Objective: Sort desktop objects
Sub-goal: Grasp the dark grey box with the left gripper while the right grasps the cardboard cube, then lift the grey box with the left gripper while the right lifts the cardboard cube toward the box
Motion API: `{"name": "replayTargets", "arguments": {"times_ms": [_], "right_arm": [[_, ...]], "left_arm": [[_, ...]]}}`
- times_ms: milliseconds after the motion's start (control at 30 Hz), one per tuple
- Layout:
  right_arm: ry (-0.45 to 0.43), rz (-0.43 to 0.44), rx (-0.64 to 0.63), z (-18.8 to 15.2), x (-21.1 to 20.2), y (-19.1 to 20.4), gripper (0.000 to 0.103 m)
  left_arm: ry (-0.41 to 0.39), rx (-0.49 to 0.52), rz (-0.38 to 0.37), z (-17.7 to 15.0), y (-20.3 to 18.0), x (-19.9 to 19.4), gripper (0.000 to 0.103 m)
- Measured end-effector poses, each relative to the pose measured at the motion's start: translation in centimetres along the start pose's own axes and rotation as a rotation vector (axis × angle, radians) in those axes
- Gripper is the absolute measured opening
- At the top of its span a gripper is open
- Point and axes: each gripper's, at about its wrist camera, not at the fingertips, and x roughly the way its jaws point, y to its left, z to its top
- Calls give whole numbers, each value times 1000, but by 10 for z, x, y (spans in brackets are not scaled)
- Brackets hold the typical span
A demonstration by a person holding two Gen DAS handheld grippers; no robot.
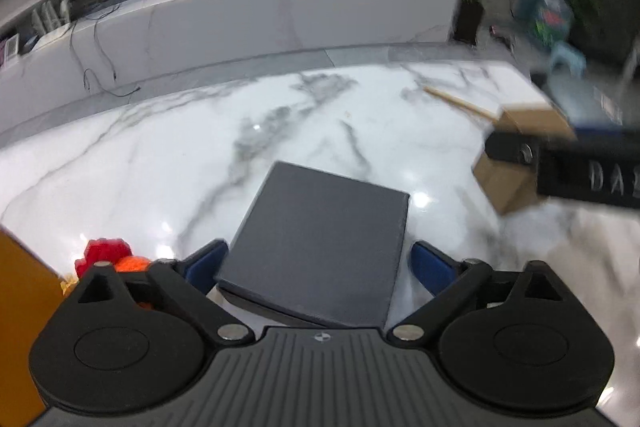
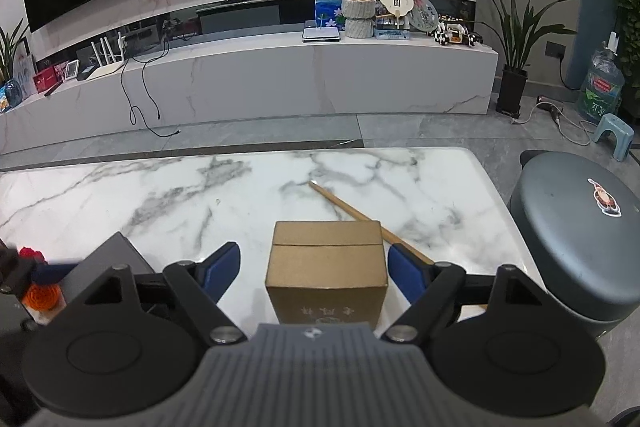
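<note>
— Where do your left fingers (image 1: 316,267) stand?
— Spread wide, the dark grey box (image 1: 320,247) lying flat on the table (image 1: 160,155) between them, unpinched.
— And your right fingers (image 2: 314,269)?
— Parted around the cardboard box (image 2: 326,267), not pressing it.

Orange box (image 1: 20,307) cut off by left edge.

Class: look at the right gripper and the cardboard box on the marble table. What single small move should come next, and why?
Probably close the right gripper on the cardboard box. The box sits between the blue fingers, with gaps on both sides, so nothing is gripped yet. The chopstick lies just behind the box, so the jaws should close without pushing forward.
</note>
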Motion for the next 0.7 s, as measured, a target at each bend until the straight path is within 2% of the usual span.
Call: {"name": "replayTargets", "arguments": {"times_ms": [100,267,433,533,567,633,700], "right_arm": [[12,6,8,0,2,-1,74],[31,0,11,-1,6,-3,72],[52,-11,7,-4,13,-4,62],[57,-7,11,-3,14,-6,61],[58,-4,17,-3,14,-6,61],[60,2,23,-2,13,-7,61],[63,3,25,-2,13,-7,61]], "left_arm": [[6,62,7,-2,-6,0,103],[14,57,-1,-4,-7,2,103],[23,67,-12,-3,-8,-2,103],[25,75,-19,-3,-9,-4,103],[25,80,-23,-3,-10,-5,101],[21,94,-33,-3,-12,-7,90],[24,113,-33,-3,-16,-8,90]]}}
